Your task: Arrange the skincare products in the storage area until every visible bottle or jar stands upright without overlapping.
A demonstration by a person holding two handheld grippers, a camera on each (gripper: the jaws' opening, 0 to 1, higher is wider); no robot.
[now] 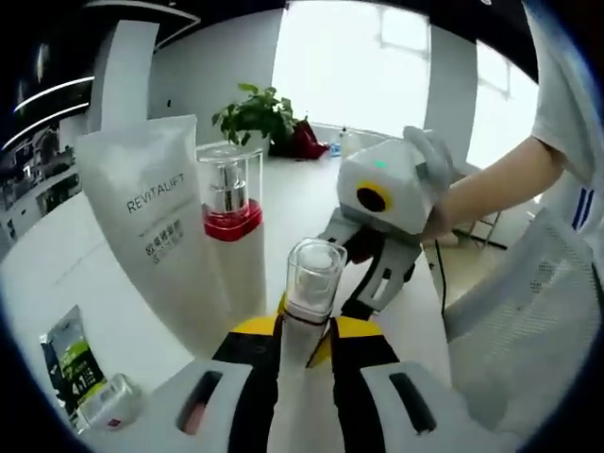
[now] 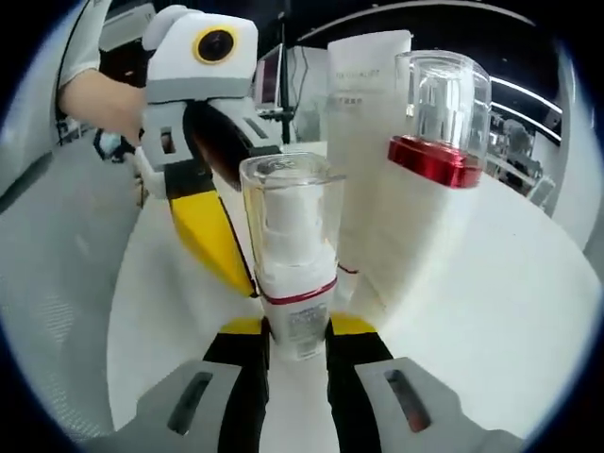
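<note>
yellow-tipped jaws of the left tool (image 1: 304,332) sit closest to the lens in the left gripper view, clamped on a small white pump bottle (image 1: 309,293) with a clear cap, held upright over the white counter (image 1: 85,274). in the right gripper view the right tool (image 2: 295,332) has its jaws at either side of the same bottle's base (image 2: 293,283), looking closed on it too, so the bottle seems to be shared between both tools, likely a handover or a steadying grip before it is set down. taking the small bottle as the landmark: just behind it stands the red-collared bottle (image 1: 230,212) with a tall clear cap, and beside that the white revitalift tube (image 1: 156,226), both upright and close together, perhaps touching. nearer the lens than the small bottle and off to its side, by the counter's edge, lie a green sachet (image 1: 68,354) and a small jar (image 1: 109,401) that seems to be on its side. far beyond the bottle is a potted plant (image 1: 257,113). the next move probably calls for one tool to let go and the other to lower the bottle onto bare counter clear of the two standing products; open room lies on the side away from the tube, though the counter edge there is near.
</note>
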